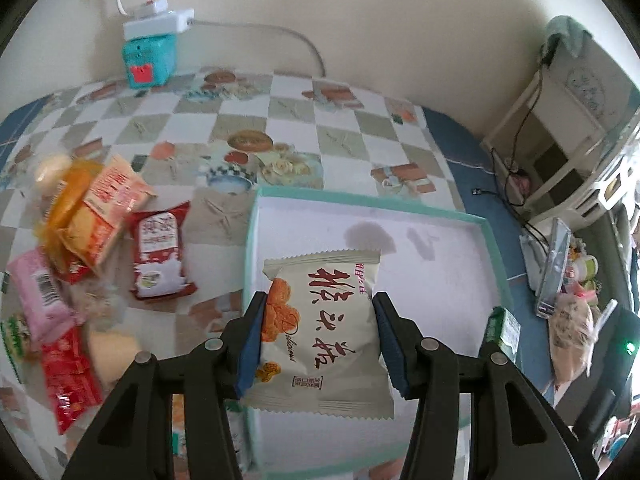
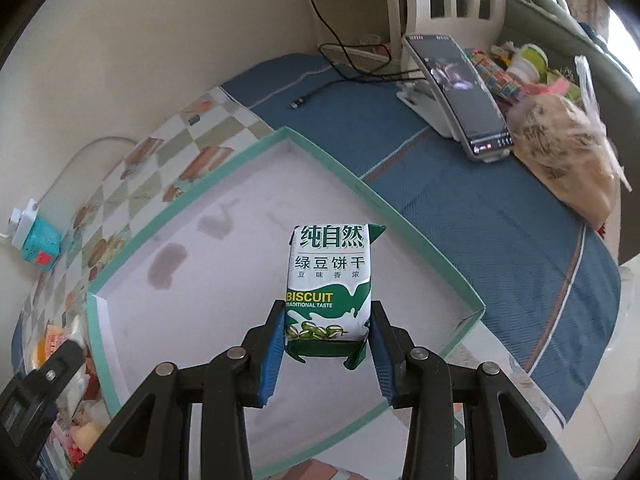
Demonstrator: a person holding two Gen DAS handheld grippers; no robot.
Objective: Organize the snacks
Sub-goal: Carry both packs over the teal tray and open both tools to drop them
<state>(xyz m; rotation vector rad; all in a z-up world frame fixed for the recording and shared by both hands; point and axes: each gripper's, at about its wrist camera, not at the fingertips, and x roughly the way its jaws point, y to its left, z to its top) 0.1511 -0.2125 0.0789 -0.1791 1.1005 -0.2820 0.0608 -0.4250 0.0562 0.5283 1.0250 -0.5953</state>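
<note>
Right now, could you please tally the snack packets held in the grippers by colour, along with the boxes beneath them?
Cream packets: 1, the cream packet in the left gripper.
Green-and-white packets: 1, the biscuit packet in the right gripper.
Teal-rimmed boxes: 1, the open box.
Total: 3.

the tray (image 2: 396, 216) floor lies bare and open; a snack pile (image 1: 84, 248) crowds its left.
</note>
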